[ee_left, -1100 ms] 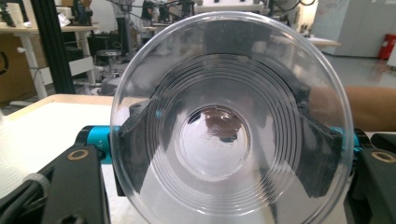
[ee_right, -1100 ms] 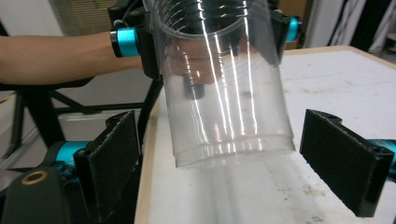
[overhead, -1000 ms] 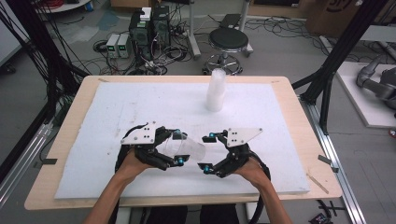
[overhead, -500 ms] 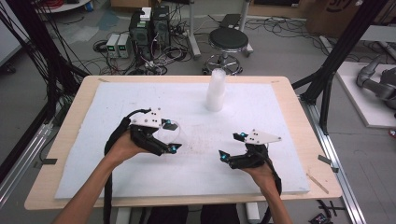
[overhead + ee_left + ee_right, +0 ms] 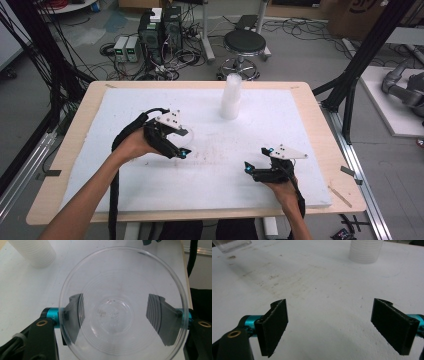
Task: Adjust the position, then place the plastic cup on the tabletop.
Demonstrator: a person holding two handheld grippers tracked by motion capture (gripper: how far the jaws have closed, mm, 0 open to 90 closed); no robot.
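A clear plastic cup (image 5: 112,315) is held with its mouth toward the camera in the left gripper view, and my left gripper (image 5: 120,315) is shut on its sides. From above, that gripper (image 5: 179,140) and the cup (image 5: 183,133) hover over the left-centre of the white board. My right gripper (image 5: 256,161) is at the front right, apart from the cup. Its jaws stand wide open over bare board in the right gripper view (image 5: 329,325), with nothing between them. A corner of the cup (image 5: 233,245) shows at the top left there.
A tall stack of white ribbed cups (image 5: 231,97) stands upright near the board's far edge; the stack (image 5: 35,252) also shows in both gripper views (image 5: 365,250). The white foam board (image 5: 300,125) covers a wooden table. Black frame posts flank the table.
The two grippers, close together at mid-board a second ago, have parted. The left one moved left and farther away with the cup; the right one moved right and nearer the front edge.
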